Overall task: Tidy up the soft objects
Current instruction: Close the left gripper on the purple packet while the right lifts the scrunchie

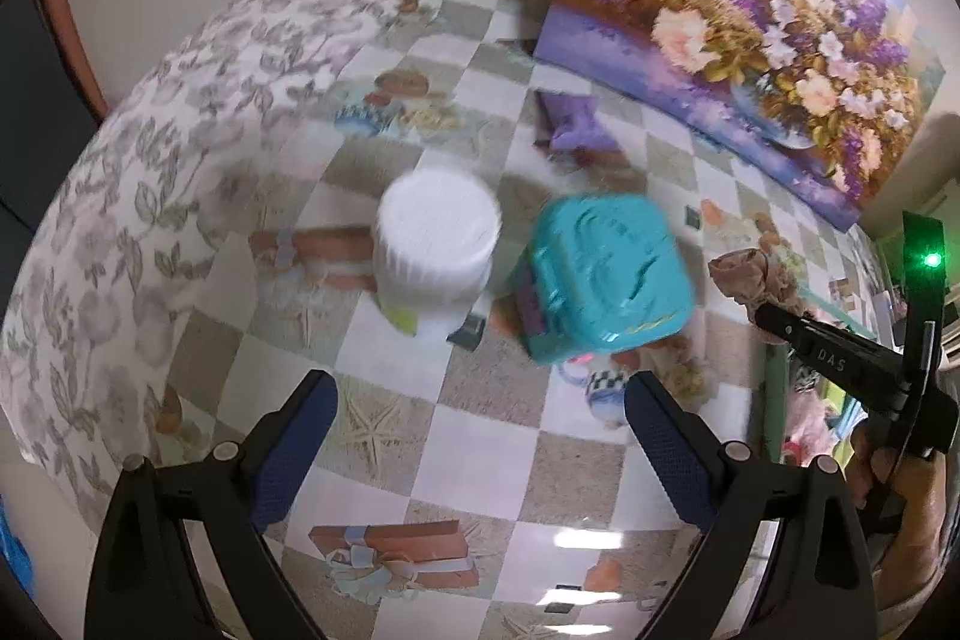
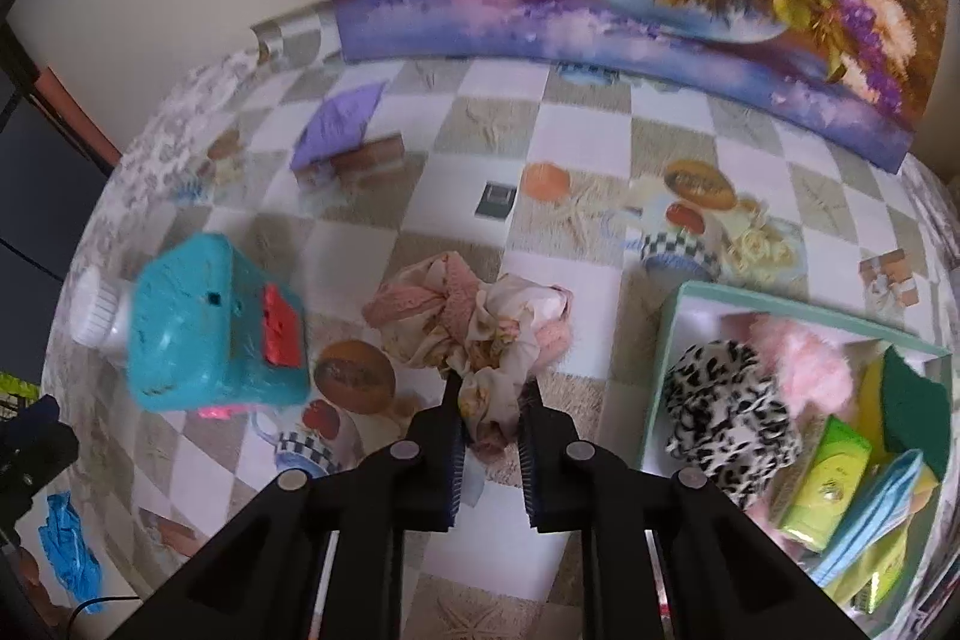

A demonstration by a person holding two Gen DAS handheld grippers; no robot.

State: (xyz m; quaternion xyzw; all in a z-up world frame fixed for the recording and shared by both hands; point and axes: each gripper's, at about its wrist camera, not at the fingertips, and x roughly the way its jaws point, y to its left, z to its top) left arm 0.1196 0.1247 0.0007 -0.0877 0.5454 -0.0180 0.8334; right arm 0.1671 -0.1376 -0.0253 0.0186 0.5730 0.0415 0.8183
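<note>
At the left of the right wrist view sits the teal toy [image 2: 210, 322], a hard thing we leave alone. At centre, our right gripper [image 2: 489, 400] pinches the pink floral cloth bundle [image 2: 474, 322], which bunches out ahead of the jaws. The mint tray [image 2: 780, 301] of soft things lies just right — nearest this hand. Our left gripper [image 1: 480, 436] hangs spread wide, holding nothing.

Checkered tablecloth [image 2: 588, 112], turquoise toy [image 2: 210, 328], white jar [image 1: 435, 244], tray [image 2: 678, 316], purple cloth [image 2: 339, 124]
</note>
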